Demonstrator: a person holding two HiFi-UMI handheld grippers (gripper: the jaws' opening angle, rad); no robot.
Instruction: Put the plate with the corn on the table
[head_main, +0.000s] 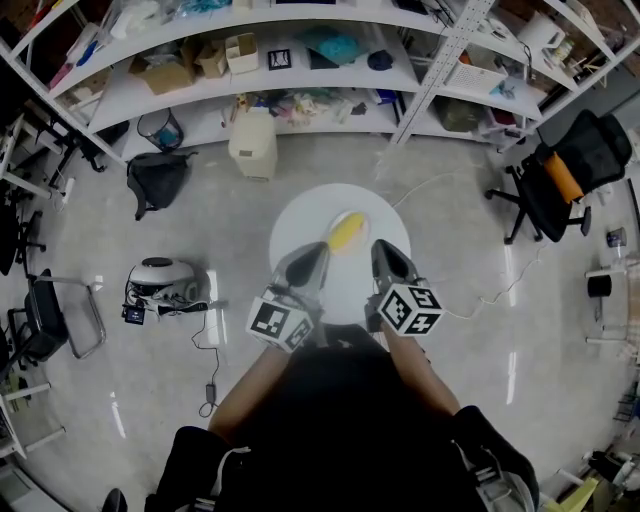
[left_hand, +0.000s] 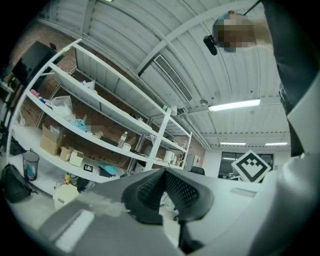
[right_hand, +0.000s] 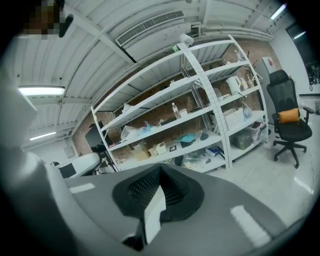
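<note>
Head view: the plate (head_main: 296, 222) hangs over the floor with the corn (head_main: 347, 232) near its centre. My left gripper (head_main: 314, 254) bites its rim at 7 o'clock, my right gripper (head_main: 381, 250) at 5.

Left gripper view: the pads pinch a pale edge.

Right gripper view: the white rim is clamped likewise.

With only the near edge held, I judge a tilt could roll the corn off.

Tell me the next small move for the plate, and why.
Probably keep the plate level and carry it onward: both the left gripper and right gripper clamp its near rim, the corn lies on it, and only floor shows beneath.
</note>
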